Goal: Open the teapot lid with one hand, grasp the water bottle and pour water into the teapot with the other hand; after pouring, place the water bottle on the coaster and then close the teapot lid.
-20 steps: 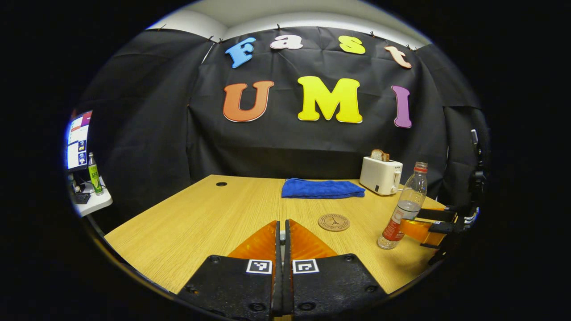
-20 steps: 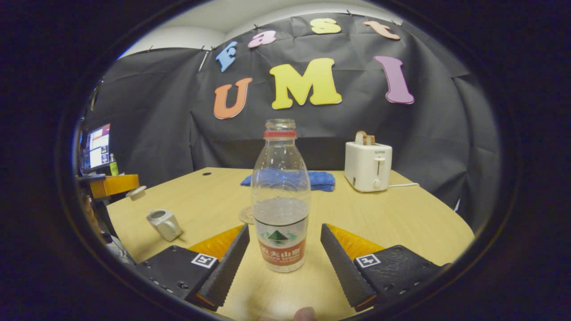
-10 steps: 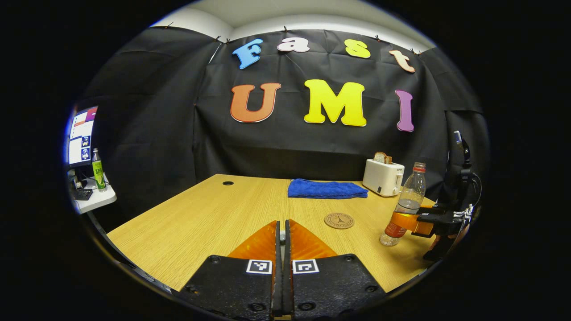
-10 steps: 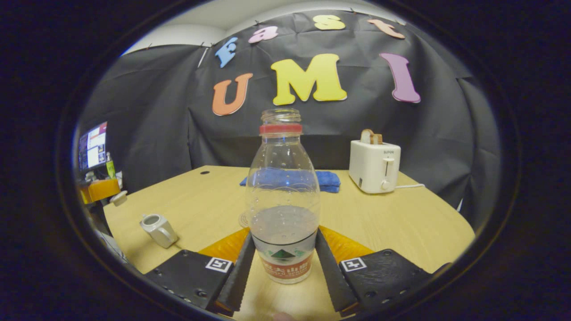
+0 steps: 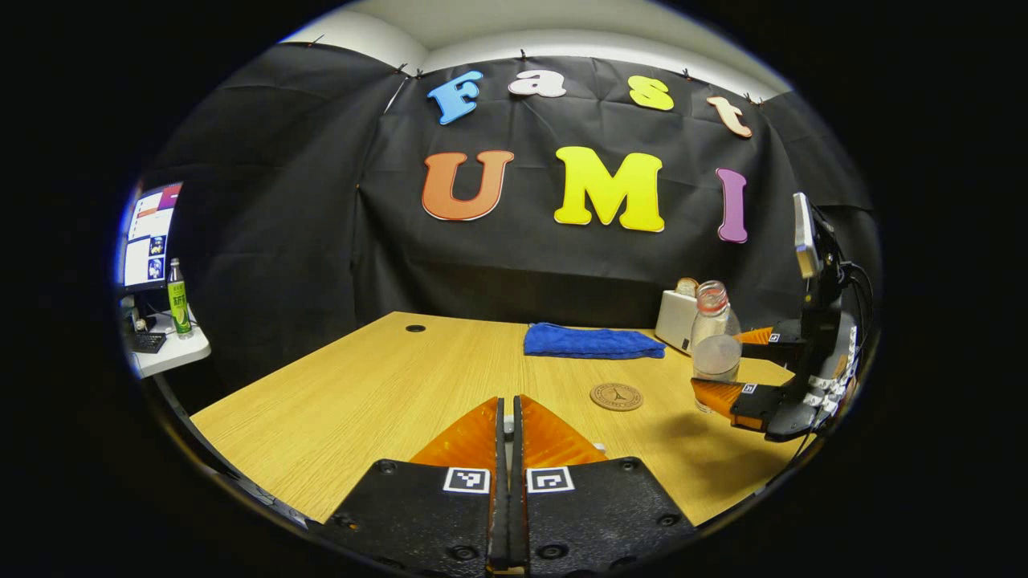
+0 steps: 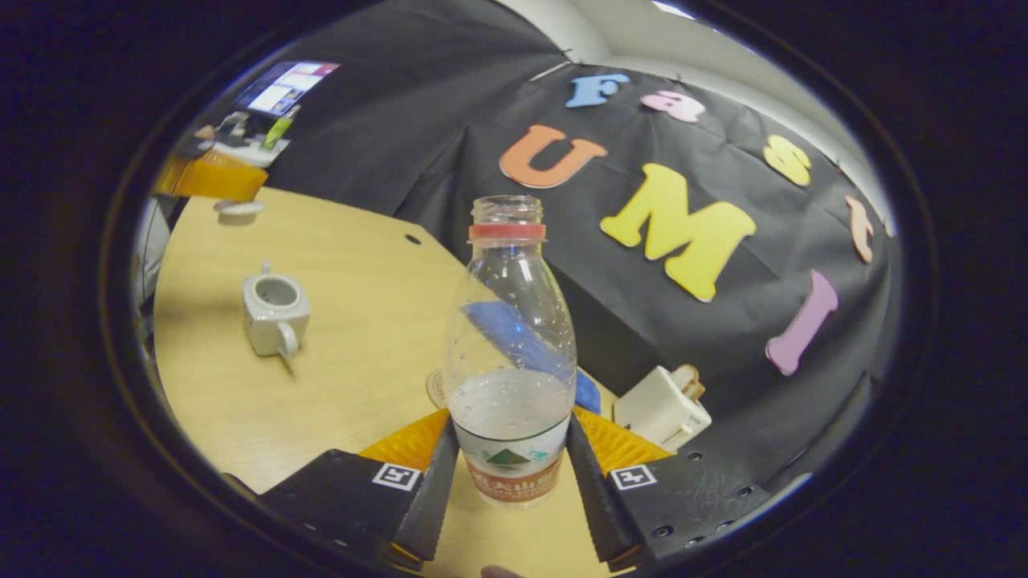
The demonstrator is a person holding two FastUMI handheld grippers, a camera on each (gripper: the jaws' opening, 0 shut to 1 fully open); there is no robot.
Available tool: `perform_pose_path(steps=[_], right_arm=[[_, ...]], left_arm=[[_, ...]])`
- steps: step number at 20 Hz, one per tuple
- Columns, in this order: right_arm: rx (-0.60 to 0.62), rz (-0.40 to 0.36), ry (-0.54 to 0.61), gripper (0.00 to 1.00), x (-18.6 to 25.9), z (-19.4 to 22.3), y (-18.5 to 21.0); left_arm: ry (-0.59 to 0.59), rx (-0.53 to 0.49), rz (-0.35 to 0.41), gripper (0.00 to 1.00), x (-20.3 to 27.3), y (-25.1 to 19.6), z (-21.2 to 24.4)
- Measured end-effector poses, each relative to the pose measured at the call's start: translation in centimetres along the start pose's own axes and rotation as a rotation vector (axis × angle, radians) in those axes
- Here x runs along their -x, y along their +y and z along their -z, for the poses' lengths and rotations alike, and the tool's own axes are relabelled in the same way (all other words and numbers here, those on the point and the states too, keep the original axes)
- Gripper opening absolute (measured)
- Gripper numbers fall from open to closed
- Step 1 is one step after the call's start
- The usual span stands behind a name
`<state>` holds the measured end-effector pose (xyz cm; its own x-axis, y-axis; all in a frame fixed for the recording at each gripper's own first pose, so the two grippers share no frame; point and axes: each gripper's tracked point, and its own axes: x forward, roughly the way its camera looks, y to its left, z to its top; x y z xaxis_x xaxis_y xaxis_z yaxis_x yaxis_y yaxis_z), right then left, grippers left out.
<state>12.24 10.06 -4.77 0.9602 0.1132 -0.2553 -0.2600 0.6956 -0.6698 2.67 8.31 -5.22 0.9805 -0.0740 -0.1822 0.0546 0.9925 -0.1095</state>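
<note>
My right gripper (image 6: pixel 507 449) is shut on the lower body of the clear water bottle (image 6: pixel 511 353). The bottle is uncapped, has a red neck ring and is partly full. In the left gripper view the water bottle (image 5: pixel 715 345) hangs above the table at the right, with the right gripper (image 5: pixel 729 365) rolled sideways around it. The white teapot (image 6: pixel 273 313) stands open on the table to the left. My left gripper (image 5: pixel 507 413) is shut; in the right gripper view the white lid (image 6: pixel 238 210) hangs under it. The round coaster (image 5: pixel 616 396) lies mid-table.
A folded blue cloth (image 5: pixel 590 341) lies at the back of the wooden table (image 5: pixel 377 393). A white toaster (image 5: pixel 673 321) stands behind the bottle. A side desk at the far left carries a monitor (image 5: pixel 148 237) and a green bottle (image 5: pixel 177 297).
The right gripper closed on the water bottle, lifted it off the table and rolled over toward the teapot. The left gripper stayed shut and hardly moved.
</note>
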Motion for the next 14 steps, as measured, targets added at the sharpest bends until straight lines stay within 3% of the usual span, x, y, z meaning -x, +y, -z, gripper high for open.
perform_pose_path(steps=[3,14], right_arm=[[0.156,-0.021,-0.004,0.70,-0.7,-1.1,2.3],[0.657,0.070,-0.083,0.70,-2.4,-2.8,4.3]], left_arm=[[-0.005,0.008,-0.017,0.03,0.0,1.1,0.1],[-0.011,0.010,-0.035,0.03,0.4,3.6,0.3]])
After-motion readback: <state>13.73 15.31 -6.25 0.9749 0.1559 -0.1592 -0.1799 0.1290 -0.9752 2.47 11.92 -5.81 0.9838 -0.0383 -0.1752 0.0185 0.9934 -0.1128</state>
